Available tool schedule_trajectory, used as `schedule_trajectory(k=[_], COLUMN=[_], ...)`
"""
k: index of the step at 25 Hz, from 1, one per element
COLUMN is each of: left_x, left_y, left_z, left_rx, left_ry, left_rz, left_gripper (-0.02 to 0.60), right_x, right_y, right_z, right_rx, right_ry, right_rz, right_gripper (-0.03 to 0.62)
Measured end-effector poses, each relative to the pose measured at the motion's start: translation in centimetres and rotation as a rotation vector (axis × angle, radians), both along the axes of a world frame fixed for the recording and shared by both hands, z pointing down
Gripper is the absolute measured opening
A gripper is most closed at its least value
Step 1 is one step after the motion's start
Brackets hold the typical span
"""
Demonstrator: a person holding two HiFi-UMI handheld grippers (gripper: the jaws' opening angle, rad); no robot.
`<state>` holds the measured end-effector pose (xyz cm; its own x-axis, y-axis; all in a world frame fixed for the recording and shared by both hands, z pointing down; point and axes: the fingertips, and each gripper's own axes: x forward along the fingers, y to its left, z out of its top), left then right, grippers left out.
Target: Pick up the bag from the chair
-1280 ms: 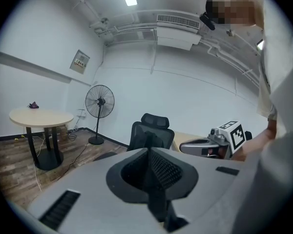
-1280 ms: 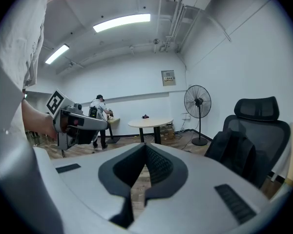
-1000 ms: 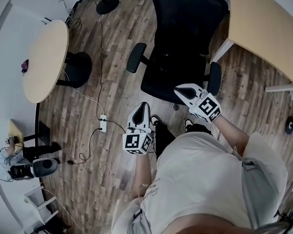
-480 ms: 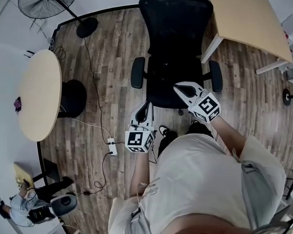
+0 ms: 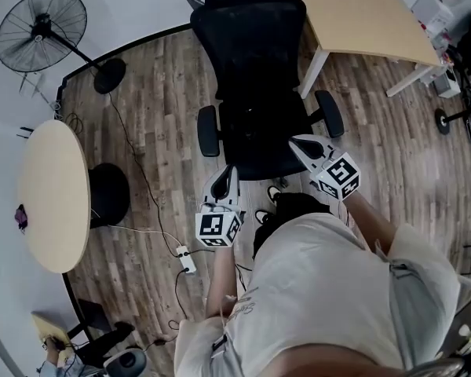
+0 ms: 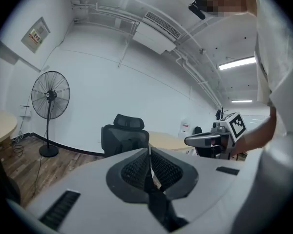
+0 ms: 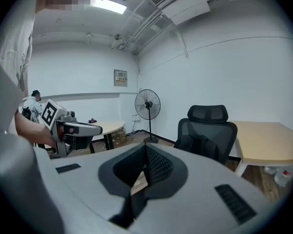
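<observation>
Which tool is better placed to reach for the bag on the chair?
Right, likely. In the head view the right tool reaches further over the chair seat; the left tool only meets its front edge. Both are shut.

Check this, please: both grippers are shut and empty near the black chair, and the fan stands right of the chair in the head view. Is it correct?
Not fully. The head view shows the fan left of the chair, not right. The rest holds: the left gripper and the right gripper are shut and empty near the chair.
</observation>
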<state>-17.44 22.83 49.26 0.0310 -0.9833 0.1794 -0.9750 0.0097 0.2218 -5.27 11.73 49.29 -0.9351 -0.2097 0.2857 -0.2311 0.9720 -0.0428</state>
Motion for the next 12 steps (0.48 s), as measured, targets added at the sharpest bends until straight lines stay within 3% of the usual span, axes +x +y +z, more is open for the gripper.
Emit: schedule_trajectory(k=[5,12], left_x=[0.0,-1.4], left_y=[-1.8,-4.8], left_z=[-0.7,-0.6], left_rx=[0.021,-0.008], left_ry=[0.005,-0.025], left_rz=[0.015,0.031], left_gripper=[0.026,0.026], right_x=[0.2,-1.6], right_y=[-2.0,-4.8], right_z=[-0.6,0.5], right_rx=[0.01,-0.011], right_ry=[-0.012,-0.049], right_rz=[0.038,0.048], right_gripper=[-0.005,-0.005])
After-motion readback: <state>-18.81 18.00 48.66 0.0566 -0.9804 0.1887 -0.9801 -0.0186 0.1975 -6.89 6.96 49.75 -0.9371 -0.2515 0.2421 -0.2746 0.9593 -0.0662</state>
